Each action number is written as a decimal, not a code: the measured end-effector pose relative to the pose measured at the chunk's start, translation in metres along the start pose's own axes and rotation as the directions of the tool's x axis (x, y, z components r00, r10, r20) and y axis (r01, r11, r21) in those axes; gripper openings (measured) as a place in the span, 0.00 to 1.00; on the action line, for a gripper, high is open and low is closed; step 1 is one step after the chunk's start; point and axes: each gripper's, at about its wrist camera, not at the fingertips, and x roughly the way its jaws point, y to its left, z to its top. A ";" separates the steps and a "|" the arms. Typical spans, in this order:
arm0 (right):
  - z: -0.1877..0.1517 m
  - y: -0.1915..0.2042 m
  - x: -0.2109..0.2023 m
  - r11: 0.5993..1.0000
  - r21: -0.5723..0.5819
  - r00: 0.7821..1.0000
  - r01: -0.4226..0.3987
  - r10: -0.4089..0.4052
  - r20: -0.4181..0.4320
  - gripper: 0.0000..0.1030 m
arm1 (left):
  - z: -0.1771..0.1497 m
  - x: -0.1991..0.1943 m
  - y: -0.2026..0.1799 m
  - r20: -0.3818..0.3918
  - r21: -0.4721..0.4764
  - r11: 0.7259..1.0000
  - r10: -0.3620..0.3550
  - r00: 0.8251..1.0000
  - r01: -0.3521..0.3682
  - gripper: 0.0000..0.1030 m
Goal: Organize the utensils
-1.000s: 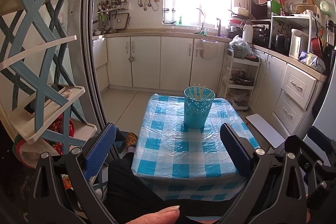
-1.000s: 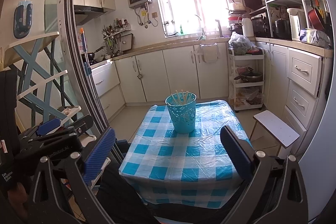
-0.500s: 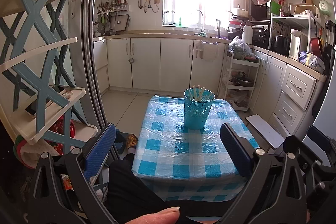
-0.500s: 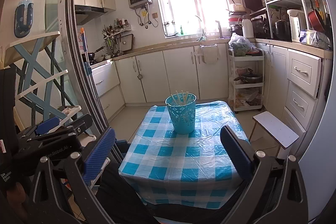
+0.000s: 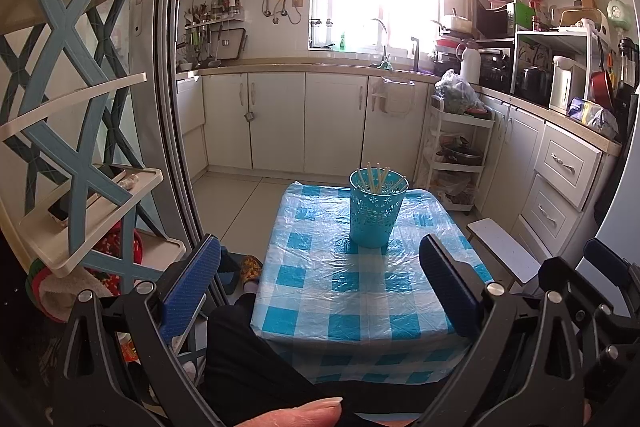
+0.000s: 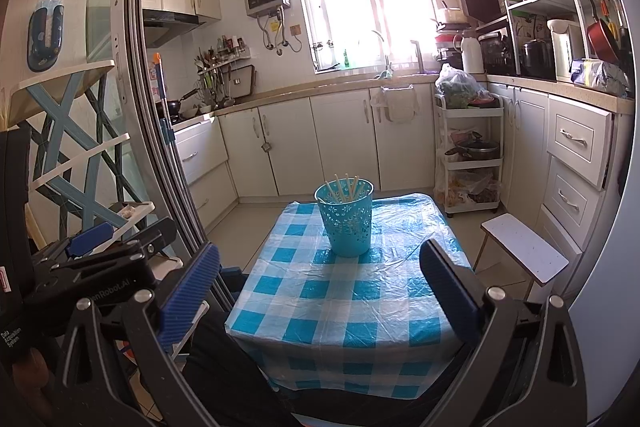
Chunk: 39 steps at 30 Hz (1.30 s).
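Nearest the cameras, the left gripper and the right gripper are both held back from the near edge of the table, level and pointing forward along it, side by side above the person's dark-clothed lap. Each has its blue-padded fingers spread wide with nothing between them. A fingertip of the person shows at the bottom of the left view.

The checked tablecloth is bare in the near half. Farther on, toward the far end and roughly central, stands the teal holder, upright, with several pale chopsticks leaning inside it. How many there are is hard to tell at this range.

With no loose utensil visible on the cloth, the sorting looks either finished or not begun. If more work remains, the next move probably calls for reaching forward over the cloth and narrowing one pair of fingers around a thin stick.
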 end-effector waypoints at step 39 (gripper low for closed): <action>0.000 0.000 0.000 1.000 -0.004 1.000 0.000 0.000 0.003 0.93 | 0.000 -0.001 0.000 0.005 0.002 1.000 0.000 1.000 0.000 0.93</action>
